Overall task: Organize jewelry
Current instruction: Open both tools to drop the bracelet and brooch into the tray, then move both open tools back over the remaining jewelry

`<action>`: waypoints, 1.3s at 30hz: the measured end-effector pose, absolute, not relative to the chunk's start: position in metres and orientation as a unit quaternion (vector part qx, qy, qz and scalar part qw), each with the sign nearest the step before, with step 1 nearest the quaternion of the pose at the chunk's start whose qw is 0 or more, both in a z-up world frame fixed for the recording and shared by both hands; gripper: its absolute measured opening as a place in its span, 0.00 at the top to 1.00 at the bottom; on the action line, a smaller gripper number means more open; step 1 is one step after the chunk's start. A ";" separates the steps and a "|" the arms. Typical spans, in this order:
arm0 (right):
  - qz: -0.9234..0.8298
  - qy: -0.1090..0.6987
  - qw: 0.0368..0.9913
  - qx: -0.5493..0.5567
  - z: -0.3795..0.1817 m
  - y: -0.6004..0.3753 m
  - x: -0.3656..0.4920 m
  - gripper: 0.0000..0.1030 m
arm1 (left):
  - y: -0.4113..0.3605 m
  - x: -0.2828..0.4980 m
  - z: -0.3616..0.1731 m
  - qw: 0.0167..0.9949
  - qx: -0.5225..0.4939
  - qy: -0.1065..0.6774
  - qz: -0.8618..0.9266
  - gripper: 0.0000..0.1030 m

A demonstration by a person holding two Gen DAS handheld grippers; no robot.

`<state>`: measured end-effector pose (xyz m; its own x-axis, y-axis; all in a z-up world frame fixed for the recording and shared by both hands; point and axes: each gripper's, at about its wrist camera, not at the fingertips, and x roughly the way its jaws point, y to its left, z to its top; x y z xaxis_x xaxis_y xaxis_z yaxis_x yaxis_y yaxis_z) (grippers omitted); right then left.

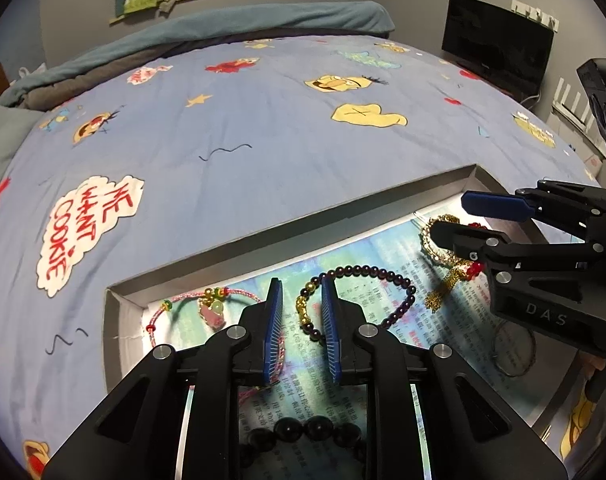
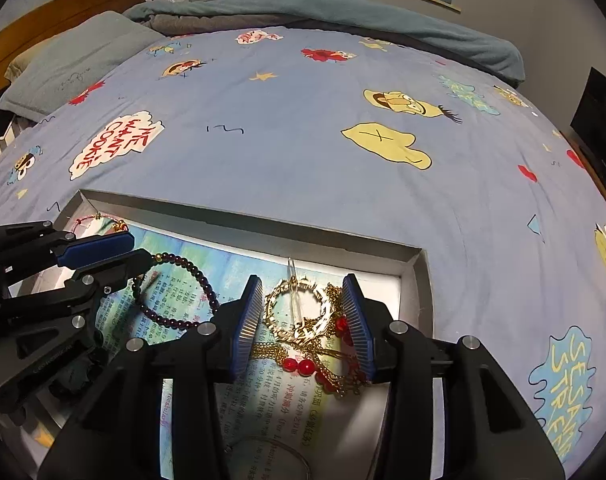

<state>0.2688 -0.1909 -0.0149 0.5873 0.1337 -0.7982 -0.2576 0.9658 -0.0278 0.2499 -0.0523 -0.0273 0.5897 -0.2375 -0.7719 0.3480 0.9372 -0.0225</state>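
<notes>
Black beads (image 1: 303, 432) half-hidden behind left gripper (image 1: 302, 308)

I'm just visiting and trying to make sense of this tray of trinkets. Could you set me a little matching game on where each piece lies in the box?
Things:
1. purple bead bracelet
2. pink cord bracelet
3. gold chain with red beads
4. big black beads

Places:
A. between the right gripper's jaws
B. at the box's left end
C. nearest the left camera, under the left gripper
D. mid-box, gold beads between the left jaws

Pairs: 1-D, 2-B, 3-A, 4-C
</notes>
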 end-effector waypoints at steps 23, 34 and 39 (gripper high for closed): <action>0.088 0.382 0.920 0.007 0.032 -0.242 0.219 0.05 | -0.020 0.199 0.007 0.921 0.039 0.365 -0.132 0.10; 0.081 0.374 0.923 0.031 0.035 -0.262 0.173 0.05 | 0.001 0.160 0.025 0.931 0.019 0.340 -0.130 0.08; 0.089 0.374 0.922 0.046 0.034 -0.265 0.146 0.05 | 0.013 0.136 0.028 0.935 0.008 0.330 -0.126 0.08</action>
